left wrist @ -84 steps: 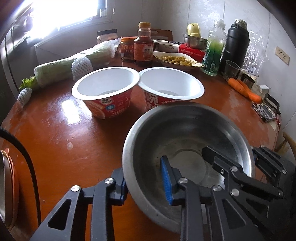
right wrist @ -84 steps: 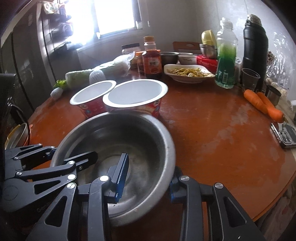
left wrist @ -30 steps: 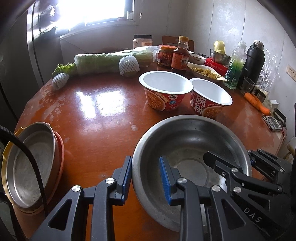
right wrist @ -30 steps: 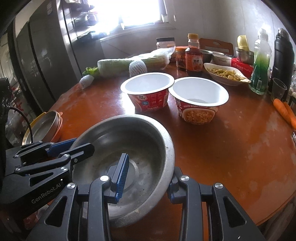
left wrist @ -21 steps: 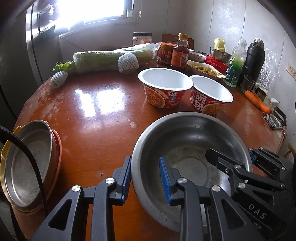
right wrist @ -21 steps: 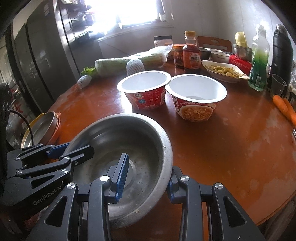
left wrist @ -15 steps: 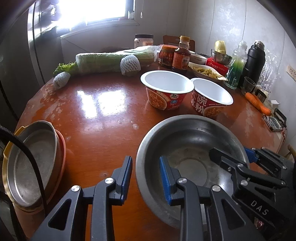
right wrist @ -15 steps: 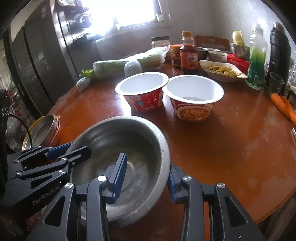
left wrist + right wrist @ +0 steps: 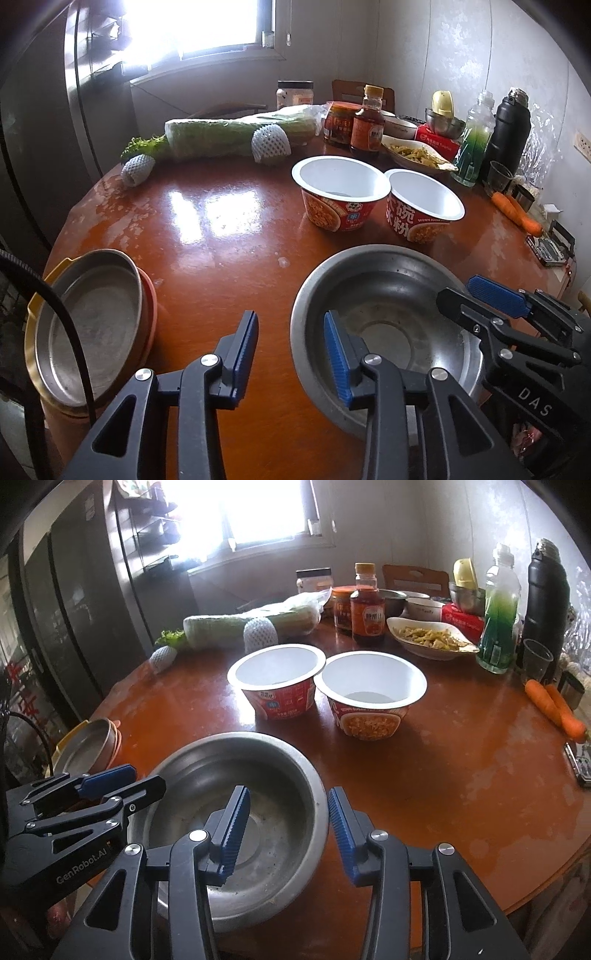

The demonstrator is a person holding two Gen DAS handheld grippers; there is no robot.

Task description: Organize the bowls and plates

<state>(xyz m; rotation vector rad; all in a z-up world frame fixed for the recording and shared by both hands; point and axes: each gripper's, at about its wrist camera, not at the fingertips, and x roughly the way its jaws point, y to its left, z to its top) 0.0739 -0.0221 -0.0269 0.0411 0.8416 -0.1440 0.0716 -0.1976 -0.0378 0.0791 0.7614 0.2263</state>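
The steel bowl is wide, shallow and dull grey, scuffed inside, with a flat round base. It sits on the desk at the near edge. The left gripper straddles its left rim, the right gripper its right rim; both sets of fingers are opening, pads clear of the metal. Beyond the bowl stand two empty noodle cups, side by side. Left of the bowl, at the desk edge, lies a stack of plates. The desk is glossy reddish-brown wood, round, glaring under a bright window.
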